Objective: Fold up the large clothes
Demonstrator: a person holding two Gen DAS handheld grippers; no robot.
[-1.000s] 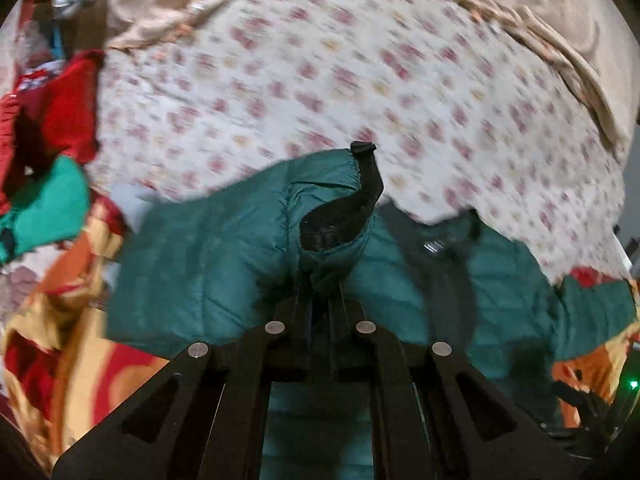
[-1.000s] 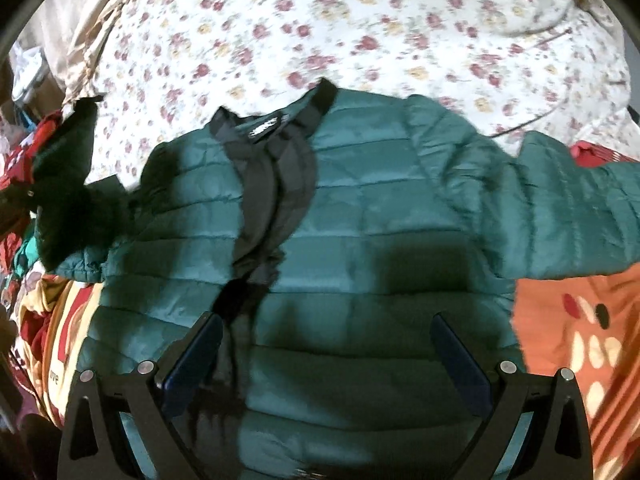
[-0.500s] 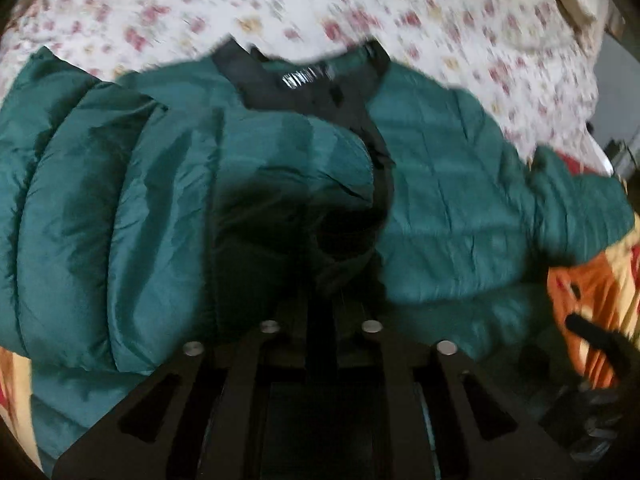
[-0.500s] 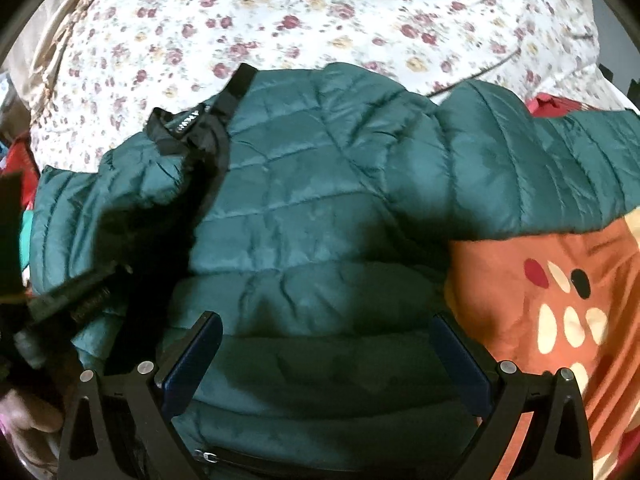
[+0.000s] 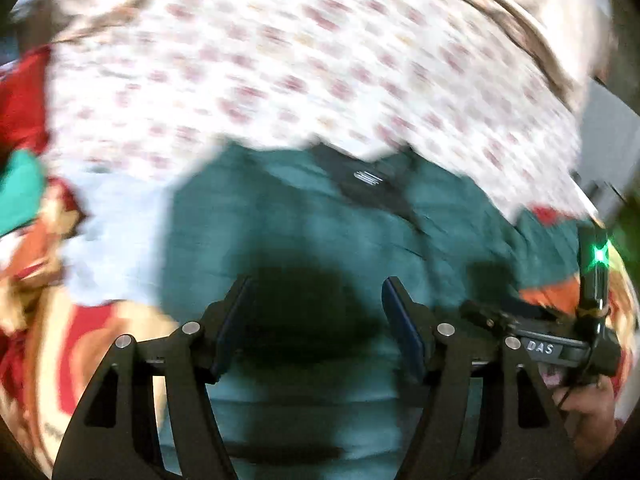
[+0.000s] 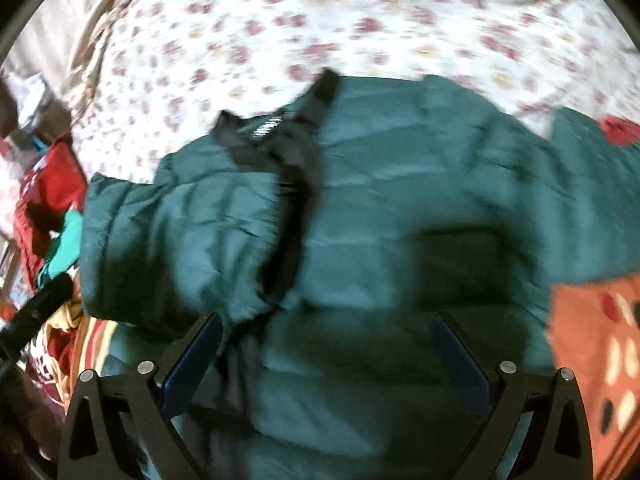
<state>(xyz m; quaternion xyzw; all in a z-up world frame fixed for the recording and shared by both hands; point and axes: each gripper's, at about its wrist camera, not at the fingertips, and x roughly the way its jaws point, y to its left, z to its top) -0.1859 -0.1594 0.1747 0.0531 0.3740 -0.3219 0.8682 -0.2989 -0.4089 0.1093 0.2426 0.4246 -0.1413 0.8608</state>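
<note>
Nearest in the left wrist view: left gripper (image 5: 316, 320), jaws parted and just been opening, nothing pinched between the blue pads, only quilted cloth lying below. In the right wrist view: right gripper (image 6: 326, 364), jaws spread wide and empty, poised just above the garment's lower body.

Beneath both: dark green quilted puffer jacket (image 6: 400, 208), spread front-up on the bed, black collar (image 6: 276, 136) toward the far side, left sleeve (image 6: 168, 232) folded in across the chest beside the black zip placket, the other sleeve trailing off toward the orange patterned blanket (image 6: 600, 344). Beyond: white floral bedsheet (image 6: 320, 20).

Likely light, soft, springy and slick-shelled; prone to sliding and puffing back open. Best taken at the cuff or hem, pinching a full ridge of padding rather than the smooth surface.

Against a second ago: sleeve then clamped by its cuff in the left jaws and held up off the bed; now released and lying across the front.
</note>
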